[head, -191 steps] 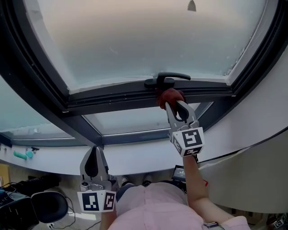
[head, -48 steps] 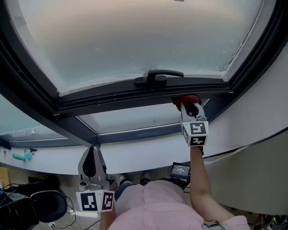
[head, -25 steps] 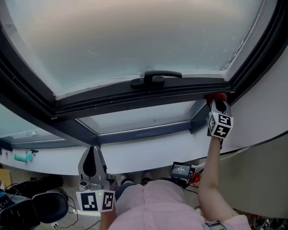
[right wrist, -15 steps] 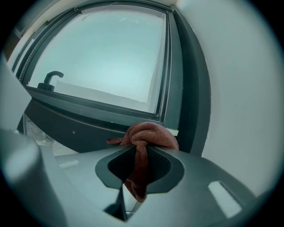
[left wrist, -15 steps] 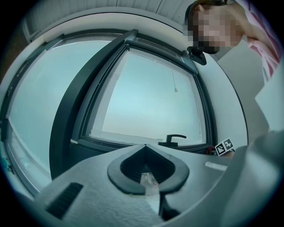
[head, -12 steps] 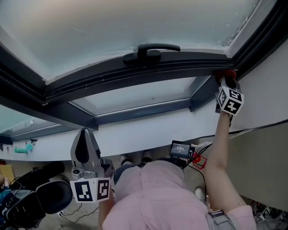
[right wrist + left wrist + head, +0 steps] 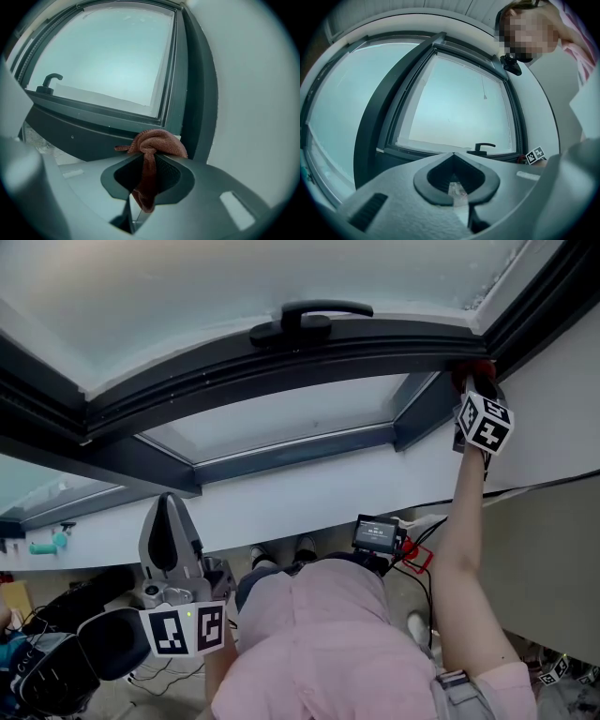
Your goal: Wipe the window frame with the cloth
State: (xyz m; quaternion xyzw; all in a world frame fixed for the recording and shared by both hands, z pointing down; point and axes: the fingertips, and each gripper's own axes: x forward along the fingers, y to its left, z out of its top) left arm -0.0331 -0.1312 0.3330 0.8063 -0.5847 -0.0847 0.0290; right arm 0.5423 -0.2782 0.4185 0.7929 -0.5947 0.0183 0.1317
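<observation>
Holding the grey two-finger left gripper (image 7: 169,512) low at the left, beside the pink shirt (image 7: 319,643) and well apart from the window. Points it upward, toward the long white ledge (image 7: 281,507) under the glass. Shows, in the left gripper view, its fingers (image 7: 426,187) pressed together tip to tip, with nothing caught between them. Looks past those tips at the dark grey window frame (image 7: 281,362) and the frosted pale pane (image 7: 187,287) above it.

Finds, further right, the black lever handle (image 7: 309,317) at the middle of the frame's lower rail, lying level along it. Passes a small black device with a lit screen (image 7: 377,533) below the ledge, near the waist.

Reaches the bare right arm (image 7: 459,549) straight up to the frame's lower right corner. Grips a reddish-brown terry cloth (image 7: 157,143) in the right gripper (image 7: 149,164), fingers drawn narrow on the fabric. Leaves a bunched knot of cloth above the tips and a tail hanging down through the gap behind them. Sets that knot against the frame where the lower rail meets the right upright, just beside the white wall (image 7: 253,93).
</observation>
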